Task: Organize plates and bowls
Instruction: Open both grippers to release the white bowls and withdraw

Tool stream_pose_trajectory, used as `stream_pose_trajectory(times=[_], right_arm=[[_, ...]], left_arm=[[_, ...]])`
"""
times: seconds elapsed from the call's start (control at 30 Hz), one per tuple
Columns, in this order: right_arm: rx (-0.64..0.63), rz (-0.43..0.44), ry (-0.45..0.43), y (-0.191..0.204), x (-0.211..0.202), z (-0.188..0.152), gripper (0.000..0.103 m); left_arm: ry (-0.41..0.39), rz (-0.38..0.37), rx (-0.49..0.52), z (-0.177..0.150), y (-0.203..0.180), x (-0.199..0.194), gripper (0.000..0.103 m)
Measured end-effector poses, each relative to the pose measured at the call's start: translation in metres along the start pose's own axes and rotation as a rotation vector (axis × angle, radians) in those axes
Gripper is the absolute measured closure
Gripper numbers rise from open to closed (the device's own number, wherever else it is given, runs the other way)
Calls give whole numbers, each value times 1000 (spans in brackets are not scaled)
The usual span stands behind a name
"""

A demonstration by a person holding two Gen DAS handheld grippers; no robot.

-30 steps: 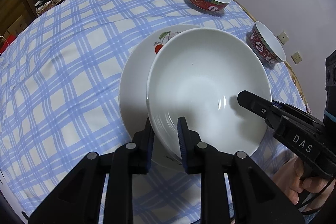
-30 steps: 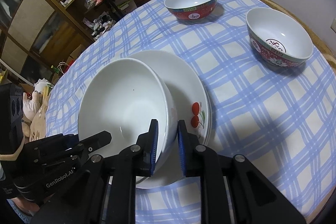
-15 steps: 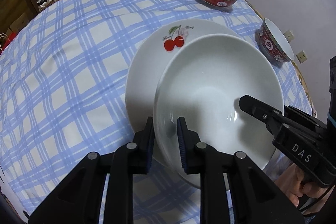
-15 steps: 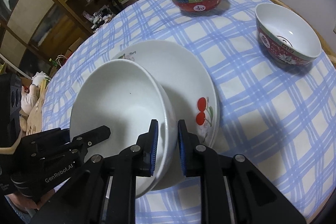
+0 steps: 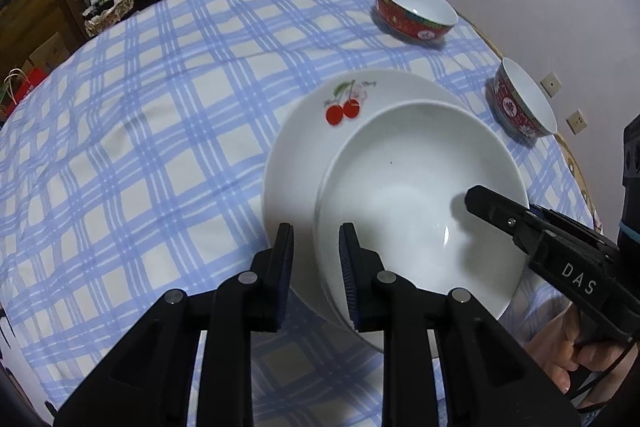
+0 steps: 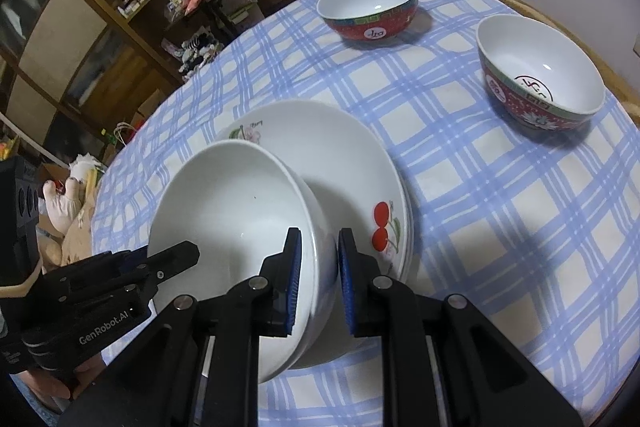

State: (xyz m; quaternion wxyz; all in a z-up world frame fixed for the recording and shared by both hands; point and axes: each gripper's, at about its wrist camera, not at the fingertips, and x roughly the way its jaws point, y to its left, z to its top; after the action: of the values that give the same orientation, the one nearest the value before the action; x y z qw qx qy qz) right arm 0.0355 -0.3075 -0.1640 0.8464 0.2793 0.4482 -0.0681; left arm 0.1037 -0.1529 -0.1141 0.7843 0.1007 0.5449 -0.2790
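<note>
So the big white bowl point(image 5: 416, 195) sits partly over the cherry plate point(image 5: 304, 147), hanging off the plate's near edge. Both grippers have it by the rim, on opposite sides. The left gripper point(image 5: 316, 259) straddles the rim, and its jaws have just been opening a touch, with the bowl wall between them. The right gripper point(image 6: 316, 263) is pinching the rim, pads tight on the wall. Beyond the plate are two red bowls, one point(image 6: 370, 9) further back, the other point(image 6: 540, 71) near the table edge, all on a blue checked tablecloth point(image 5: 160, 115).
</note>
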Motion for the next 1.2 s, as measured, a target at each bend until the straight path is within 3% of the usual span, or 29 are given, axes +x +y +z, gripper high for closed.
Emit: stream_pose_trajectory(times=[0.1, 0.37, 0.43, 0.67, 0.87, 0.97, 1.2], right_arm=[[5, 7, -8, 0, -4, 1, 84], [-20, -19, -78, 3, -24, 2, 75], [-15, -16, -93, 2, -29, 3, 74], [-21, -39, -162, -2, -54, 4, 46], [-30, -104, -198, -7, -74, 2, 37], [-30, -112, -224, -11, -86, 1, 21], [-42, -209, -302, -21, -114, 5, 6]], left_arm=[[-17, -4, -17, 0, 3, -6, 78], [-111, 35, -40, -2, 7, -29, 54], [-133, 37, -40, -4, 8, -33, 53], [-179, 54, -50, -10, 9, -48, 34], [-187, 46, -44, -13, 1, -60, 26], [-216, 43, -24, -12, -7, -69, 23], [-273, 94, 10, -8, -25, -83, 10]])
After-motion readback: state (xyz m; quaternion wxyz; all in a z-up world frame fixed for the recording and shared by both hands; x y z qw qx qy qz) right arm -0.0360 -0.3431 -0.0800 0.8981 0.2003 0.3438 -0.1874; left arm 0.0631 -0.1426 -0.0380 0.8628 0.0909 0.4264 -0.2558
